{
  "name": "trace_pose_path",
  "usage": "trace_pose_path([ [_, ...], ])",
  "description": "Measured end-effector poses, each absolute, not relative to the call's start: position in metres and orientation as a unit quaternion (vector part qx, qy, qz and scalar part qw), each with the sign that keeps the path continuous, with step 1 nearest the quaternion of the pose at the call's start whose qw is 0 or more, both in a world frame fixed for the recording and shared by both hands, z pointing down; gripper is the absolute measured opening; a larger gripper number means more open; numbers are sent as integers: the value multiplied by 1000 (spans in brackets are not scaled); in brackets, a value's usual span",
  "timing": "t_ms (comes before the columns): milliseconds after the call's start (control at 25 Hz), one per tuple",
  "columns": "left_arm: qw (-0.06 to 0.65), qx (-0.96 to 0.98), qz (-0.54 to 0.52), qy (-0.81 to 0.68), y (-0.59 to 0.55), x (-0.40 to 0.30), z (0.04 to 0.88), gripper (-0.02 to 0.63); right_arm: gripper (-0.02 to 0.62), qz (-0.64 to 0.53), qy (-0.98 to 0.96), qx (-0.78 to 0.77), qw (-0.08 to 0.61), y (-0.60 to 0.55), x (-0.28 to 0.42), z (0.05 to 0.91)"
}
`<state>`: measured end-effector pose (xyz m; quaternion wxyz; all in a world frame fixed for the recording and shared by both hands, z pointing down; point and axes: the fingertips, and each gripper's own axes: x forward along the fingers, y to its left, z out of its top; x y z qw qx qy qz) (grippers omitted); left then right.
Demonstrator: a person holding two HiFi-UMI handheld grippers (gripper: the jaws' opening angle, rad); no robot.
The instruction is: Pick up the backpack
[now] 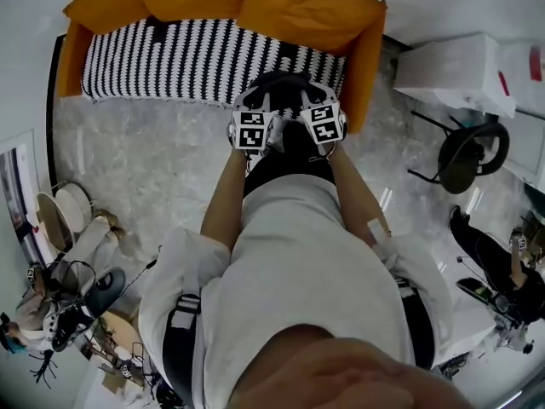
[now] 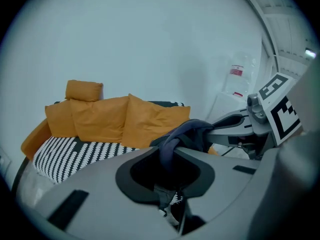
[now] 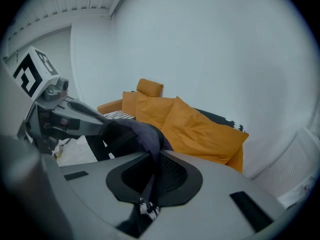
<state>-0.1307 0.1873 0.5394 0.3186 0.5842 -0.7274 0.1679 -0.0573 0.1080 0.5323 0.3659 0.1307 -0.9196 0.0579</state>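
Note:
The backpack (image 1: 288, 150) is a dark, black-navy bag hanging between my two grippers, in front of the sofa. My left gripper (image 1: 255, 119) and right gripper (image 1: 321, 116) are side by side at its top. In the left gripper view the left gripper (image 2: 172, 148) is shut on a dark navy strap (image 2: 185, 133), with the right gripper (image 2: 240, 124) close on the right. In the right gripper view the right gripper (image 3: 151, 156) is shut on a dark strap (image 3: 142, 134), and the left gripper (image 3: 75, 116) holds beside it. The bag's body is mostly hidden below the jaws.
A sofa (image 1: 170, 54) with a black-and-white striped seat and orange cushions (image 1: 289, 2) stands ahead. To the right are white boxes (image 1: 451, 71) and a black chair (image 1: 464, 156). Cluttered gear (image 1: 77, 288) lies at the lower left on the marbled floor (image 1: 153, 160).

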Motion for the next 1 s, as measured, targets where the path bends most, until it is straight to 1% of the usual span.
trace_pose_path([
  [160, 300, 572, 151, -749, 205, -137, 508, 60, 57, 56, -931, 132, 334, 125, -66, 503],
  [400, 242, 573, 125, -773, 209, -147, 438, 60, 57, 42, -951, 147, 269, 132, -71, 448],
  [600, 178, 568, 95, -798, 217, -145, 388, 60, 57, 27, -965, 151, 214, 138, -65, 393],
  [840, 152, 558, 78, -812, 214, -129, 351, 60, 57, 20, -974, 144, 174, 137, -47, 352],
  [1000, 146, 545, 76, -822, 218, -120, 335, 60, 58, 21, -977, 133, 166, 140, -38, 336],
])
